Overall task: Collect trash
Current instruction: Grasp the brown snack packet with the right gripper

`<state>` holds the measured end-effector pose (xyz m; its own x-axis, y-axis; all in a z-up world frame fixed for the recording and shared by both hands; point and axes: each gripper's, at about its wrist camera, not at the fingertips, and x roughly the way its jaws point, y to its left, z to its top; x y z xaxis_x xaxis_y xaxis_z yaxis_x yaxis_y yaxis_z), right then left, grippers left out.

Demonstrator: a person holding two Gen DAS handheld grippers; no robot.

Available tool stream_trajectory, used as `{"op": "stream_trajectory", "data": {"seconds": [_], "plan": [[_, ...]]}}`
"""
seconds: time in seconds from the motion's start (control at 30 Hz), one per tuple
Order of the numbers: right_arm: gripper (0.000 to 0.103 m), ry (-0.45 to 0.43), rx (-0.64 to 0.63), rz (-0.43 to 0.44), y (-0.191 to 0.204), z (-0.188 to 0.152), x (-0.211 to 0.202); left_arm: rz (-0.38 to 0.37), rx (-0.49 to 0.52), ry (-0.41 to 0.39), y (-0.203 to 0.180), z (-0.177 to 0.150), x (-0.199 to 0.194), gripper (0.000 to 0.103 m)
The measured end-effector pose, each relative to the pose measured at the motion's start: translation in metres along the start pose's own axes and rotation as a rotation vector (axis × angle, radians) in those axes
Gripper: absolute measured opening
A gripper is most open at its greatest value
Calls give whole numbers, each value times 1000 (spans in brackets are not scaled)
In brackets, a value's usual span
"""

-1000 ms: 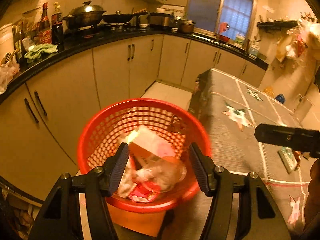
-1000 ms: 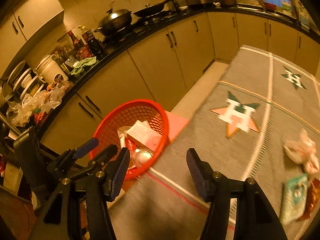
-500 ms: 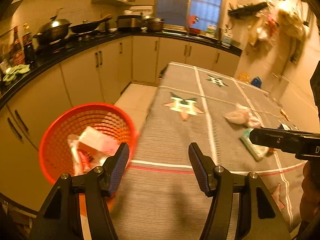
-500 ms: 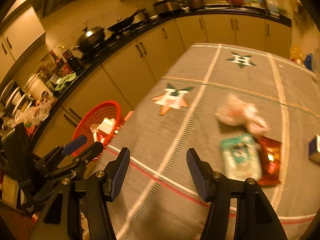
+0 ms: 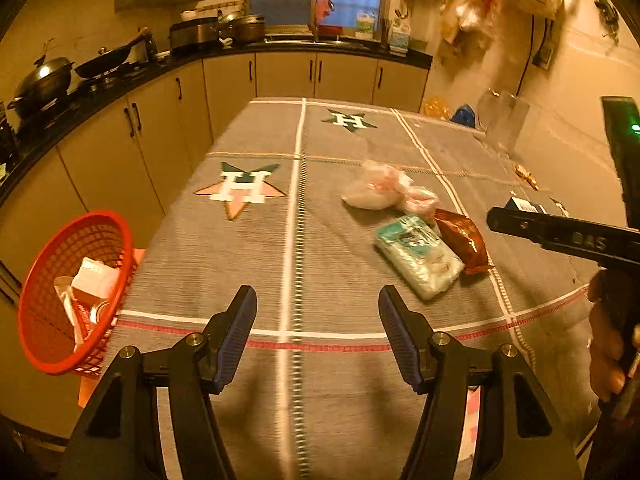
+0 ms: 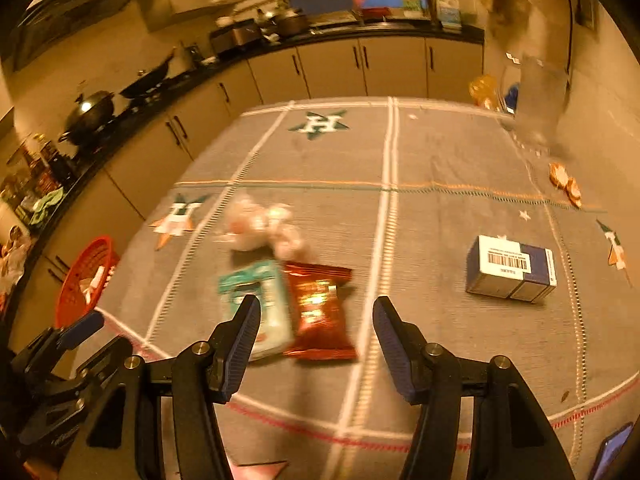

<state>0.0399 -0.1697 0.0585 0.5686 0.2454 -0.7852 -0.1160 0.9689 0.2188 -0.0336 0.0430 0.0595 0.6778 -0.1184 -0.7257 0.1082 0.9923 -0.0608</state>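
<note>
Trash lies on the grey tablecloth (image 5: 224, 264): a crumpled white plastic bag (image 5: 380, 190) (image 6: 260, 228), a teal packet (image 5: 418, 256) (image 6: 262, 300), a red-brown snack bag (image 5: 460, 240) (image 6: 320, 308) and a blue and white box (image 6: 510, 268). A red mesh basket (image 5: 48, 320) (image 6: 76, 280) with trash in it stands beside the table's left edge. My left gripper (image 5: 316, 296) hangs open over bare cloth, short of the packets. My right gripper (image 6: 316, 304) is above the snack bag; its jaws are closing a little, with nothing between them.
A small orange wrapper (image 6: 564, 184) lies near the far right edge. Beige cabinets (image 5: 160, 128) with a black counter, a wok (image 5: 44, 80) and pots curve around left and back. A hand (image 5: 608, 340) holds the right tool. A clear container (image 5: 504, 120) stands at the far corner.
Both grippers have swung right, from above the red basket to over the table. The basket has slid to the left edge of both views and the trash pile has come near.
</note>
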Motion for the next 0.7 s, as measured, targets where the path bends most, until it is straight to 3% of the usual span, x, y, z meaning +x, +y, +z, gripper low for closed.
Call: {"op": "stream_trajectory", "data": {"seconds": [0.3, 0.5, 0.57, 0.63, 0.7], "plan": [[55, 103, 12, 27, -10, 5, 47, 6, -4, 23, -16, 14, 8, 62], [52, 117, 12, 89, -14, 2, 51, -9, -24, 55, -23, 22, 18, 62], [49, 150, 23, 131, -16, -1, 58, -13, -33, 63, -26, 23, 20, 62], [34, 125, 5, 137, -16, -2, 57, -9, -40, 67, -29, 25, 22, 62], [34, 107, 32, 160, -22, -3, 52, -2, -44, 73, -33, 26, 25, 62]]}}
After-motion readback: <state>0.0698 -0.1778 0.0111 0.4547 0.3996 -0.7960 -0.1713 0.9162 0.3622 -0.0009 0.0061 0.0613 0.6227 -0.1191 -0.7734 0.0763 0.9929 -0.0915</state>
